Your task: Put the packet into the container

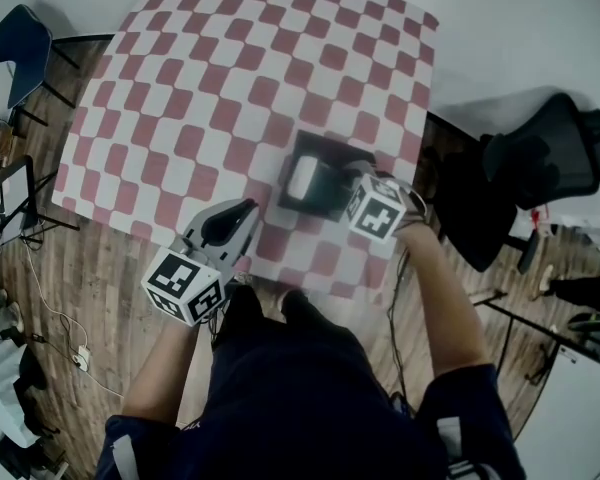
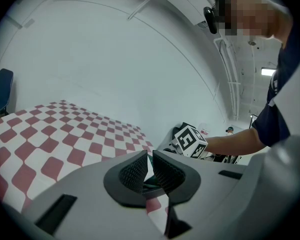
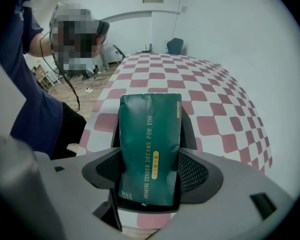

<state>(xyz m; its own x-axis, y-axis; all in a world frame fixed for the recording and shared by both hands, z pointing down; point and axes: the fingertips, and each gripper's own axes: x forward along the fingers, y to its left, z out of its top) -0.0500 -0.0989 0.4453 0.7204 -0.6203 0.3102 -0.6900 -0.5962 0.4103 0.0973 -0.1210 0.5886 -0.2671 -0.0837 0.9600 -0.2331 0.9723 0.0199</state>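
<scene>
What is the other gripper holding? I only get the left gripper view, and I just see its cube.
Observer: A dark green packet, pinched between the jaws of the right gripper. Gold letters on it read "TENDER DREAMS FOR YOU".
Operator: Where's the container?
Observer: A black container sits on the checkered table, near the person's edge. The packet is held right over it.
</scene>
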